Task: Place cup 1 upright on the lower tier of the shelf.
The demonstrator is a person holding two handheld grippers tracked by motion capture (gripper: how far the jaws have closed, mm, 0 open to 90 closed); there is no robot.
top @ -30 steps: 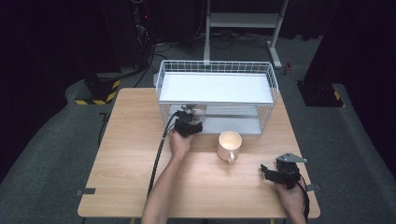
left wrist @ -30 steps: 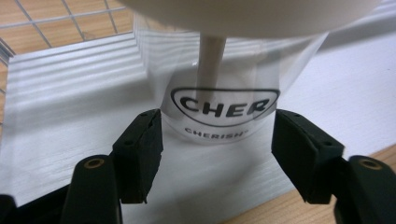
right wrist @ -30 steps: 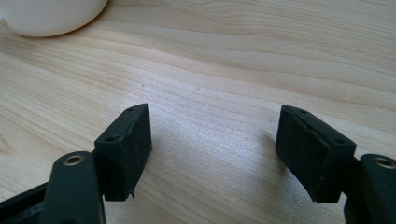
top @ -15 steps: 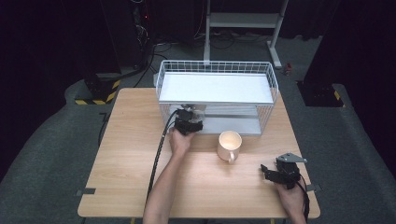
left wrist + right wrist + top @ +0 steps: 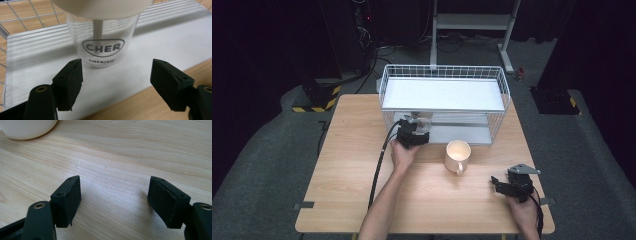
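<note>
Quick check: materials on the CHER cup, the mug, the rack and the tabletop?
CHER cup: clear, glossy, glass or hard plastic; the shelf shows through it.
Mug: cream, opaque, smooth, likely glazed ceramic.
Rack: thin white wire grid, probably coated metal; its shelf looks like matte white ribbed sheet.
Tabletop: pale wood grain, satin sheen; solid wood or laminate, can't tell.

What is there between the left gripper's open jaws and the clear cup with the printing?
Nothing: in the left gripper view only bare white shelf liner lies between the left gripper and the clear cup, which stands just ahead.
</note>
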